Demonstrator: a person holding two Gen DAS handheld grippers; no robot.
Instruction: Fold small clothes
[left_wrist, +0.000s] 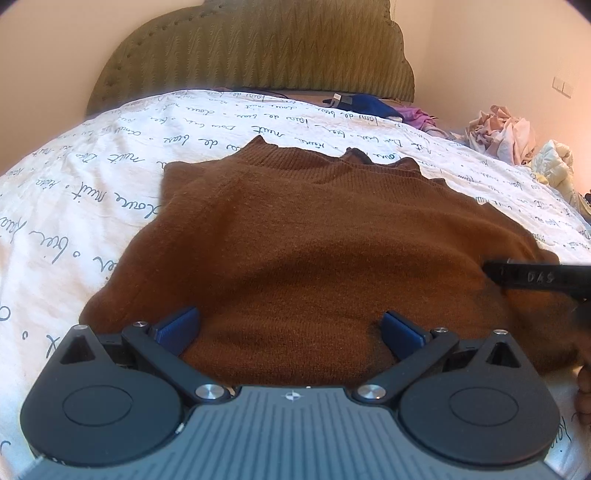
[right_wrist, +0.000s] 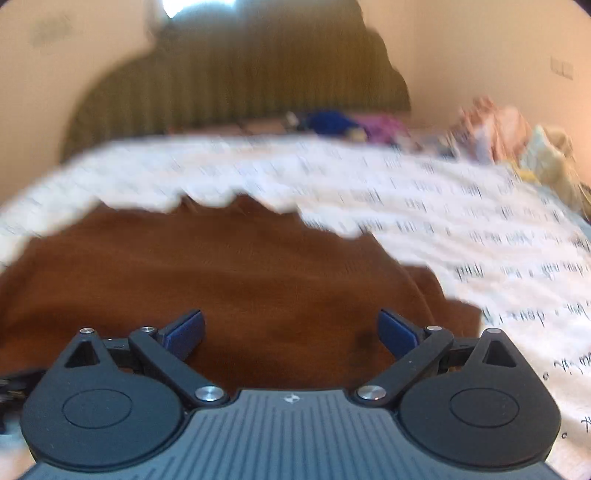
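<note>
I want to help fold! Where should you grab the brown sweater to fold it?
Probably the near bottom hem of the brown sweater, coming from the near side. It lies flat on the bedspread with its collar at the far end, so the near hem is a free edge. The left hand-held gripper is open over it.

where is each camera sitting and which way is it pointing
Left wrist: sits on the left hand-held gripper, looking forward and down over the brown sweater toward the headboard; its open blue fingers show, and the right hand-held gripper's black finger enters at the right edge.
Right wrist: sits on the right hand-held gripper, facing the same way from further right, blurred; its open fingers show.
Shared: sweater, lettered bedspread, headboard, clothes pile.
</note>
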